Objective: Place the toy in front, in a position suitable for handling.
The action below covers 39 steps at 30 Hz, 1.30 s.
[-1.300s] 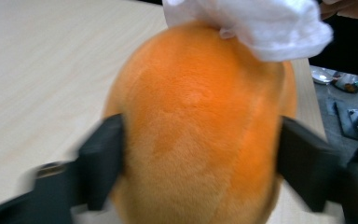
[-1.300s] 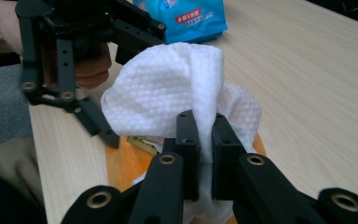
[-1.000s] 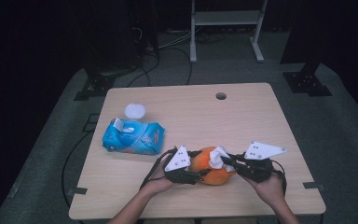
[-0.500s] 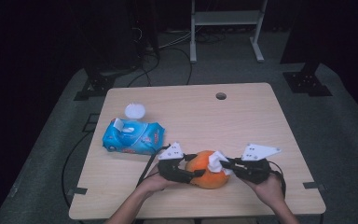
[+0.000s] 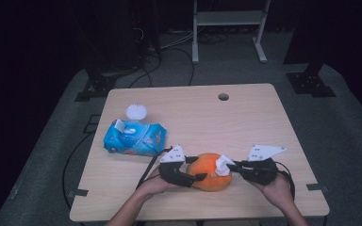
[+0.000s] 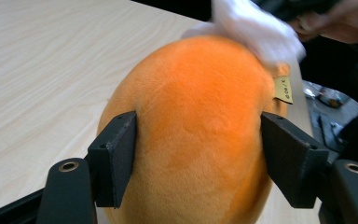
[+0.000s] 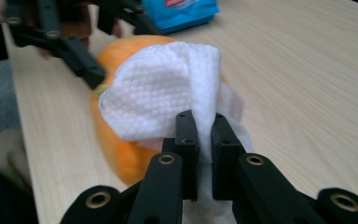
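I had the orange plush (image 5: 209, 170) low in the middle of the high view, on the table (image 5: 245, 122), my left gripper (image 6: 198, 154) clamping its sides. My right gripper (image 7: 204, 140) pinched a white wipe (image 7: 163, 93) against its top. I judged this the wiping step; next called for dragging the wipe across while the left steadied.

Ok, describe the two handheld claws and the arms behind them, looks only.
Both are black. The left claw has flat, rectangular matte pads on arms pinned with brass-ringed rivets; the right claw has narrower blocky tips with small screw holes. Each carries a white three-cornered plate dotted with holes, and a black cable trails from the left one. The forearms are bare, no sleeves showing.
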Each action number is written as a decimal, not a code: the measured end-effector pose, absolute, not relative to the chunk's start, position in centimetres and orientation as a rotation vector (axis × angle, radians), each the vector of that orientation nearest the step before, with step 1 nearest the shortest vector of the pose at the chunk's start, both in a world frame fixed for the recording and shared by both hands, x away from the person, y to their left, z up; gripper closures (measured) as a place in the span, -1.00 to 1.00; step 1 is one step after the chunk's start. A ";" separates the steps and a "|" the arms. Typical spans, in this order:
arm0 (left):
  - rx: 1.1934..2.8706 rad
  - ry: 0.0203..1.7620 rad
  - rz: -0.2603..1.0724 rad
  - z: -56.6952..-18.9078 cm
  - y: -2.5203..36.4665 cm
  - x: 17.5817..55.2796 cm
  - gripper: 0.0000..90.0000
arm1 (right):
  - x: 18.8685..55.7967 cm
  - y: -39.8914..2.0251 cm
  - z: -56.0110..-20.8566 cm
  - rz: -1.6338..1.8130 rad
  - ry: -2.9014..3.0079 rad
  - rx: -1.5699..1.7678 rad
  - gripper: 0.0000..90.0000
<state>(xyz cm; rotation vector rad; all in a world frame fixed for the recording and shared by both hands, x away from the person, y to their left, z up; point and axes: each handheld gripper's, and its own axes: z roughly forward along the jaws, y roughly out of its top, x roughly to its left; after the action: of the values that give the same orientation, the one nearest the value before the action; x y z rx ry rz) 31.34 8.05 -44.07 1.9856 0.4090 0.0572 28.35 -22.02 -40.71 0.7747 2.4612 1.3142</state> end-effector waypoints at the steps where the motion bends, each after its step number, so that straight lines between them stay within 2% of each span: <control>1: 1.990 0.402 0.041 -44.0 8.1 31.4 -0.35 | 28.3 -22.2 -40.7 1.333 2.449 0.785 0.85; 3: 1.991 0.404 0.016 -43.9 8.3 31.6 -0.40 | 28.2 -22.1 -40.6 1.397 2.457 0.766 0.85; 8: 1.997 0.430 -0.024 -43.4 8.3 32.0 -0.75 | 28.4 -21.1 -41.5 1.412 2.603 0.699 0.85; 12: 2.016 0.422 -0.025 -43.8 7.8 32.0 -0.80 | 28.4 -21.2 -41.5 1.409 2.616 0.688 0.85; 13: 2.017 0.419 -0.028 -43.9 7.7 32.0 -0.79 | 28.4 -21.2 -41.5 1.407 2.615 0.687 0.85; 14: 2.021 0.423 -0.027 -44.0 7.7 32.0 -0.69 | 28.4 -21.1 -41.5 1.404 2.613 0.694 0.85; 15: 2.029 0.423 -0.020 -44.0 7.8 31.9 -0.48 | 28.4 -21.1 -41.4 1.400 2.601 0.695 0.85; 18: 2.028 0.404 0.081 -43.2 7.8 31.5 -0.09 | 28.4 -20.9 -41.1 1.399 2.568 0.700 0.85; 20: 1.992 0.380 0.173 -42.8 7.7 31.1 0.01 | 28.4 -21.0 -40.6 1.397 2.548 0.707 0.86; 22: 1.954 0.361 0.258 -42.3 7.5 30.9 0.04 | 28.4 -21.1 -40.1 1.389 2.488 0.713 0.86; 25: 1.934 0.387 0.301 -42.4 7.3 31.2 0.00 | 28.4 -21.4 -39.6 1.442 2.371 0.754 0.86; 28: 1.978 0.429 0.282 -43.7 7.2 31.4 -0.12 | 28.7 -20.9 -40.5 1.429 2.427 0.742 0.85; 29: 1.959 0.443 0.242 -44.1 7.5 31.5 -0.13 | 28.7 -20.7 -41.0 1.386 2.448 0.735 0.85; 34: 1.959 0.453 0.232 -44.0 7.7 31.3 -0.19 | 29.7 -22.0 -42.6 1.227 2.475 0.829 0.86; 39: 1.965 0.452 0.235 -43.8 6.9 31.1 -0.21 | 28.6 -21.3 -40.7 1.430 2.399 0.749 0.86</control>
<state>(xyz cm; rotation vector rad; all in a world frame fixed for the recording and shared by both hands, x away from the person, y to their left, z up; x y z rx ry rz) 31.10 6.89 -43.83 1.9650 0.4516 0.2347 28.58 -21.34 -40.67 0.7489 2.3992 1.4303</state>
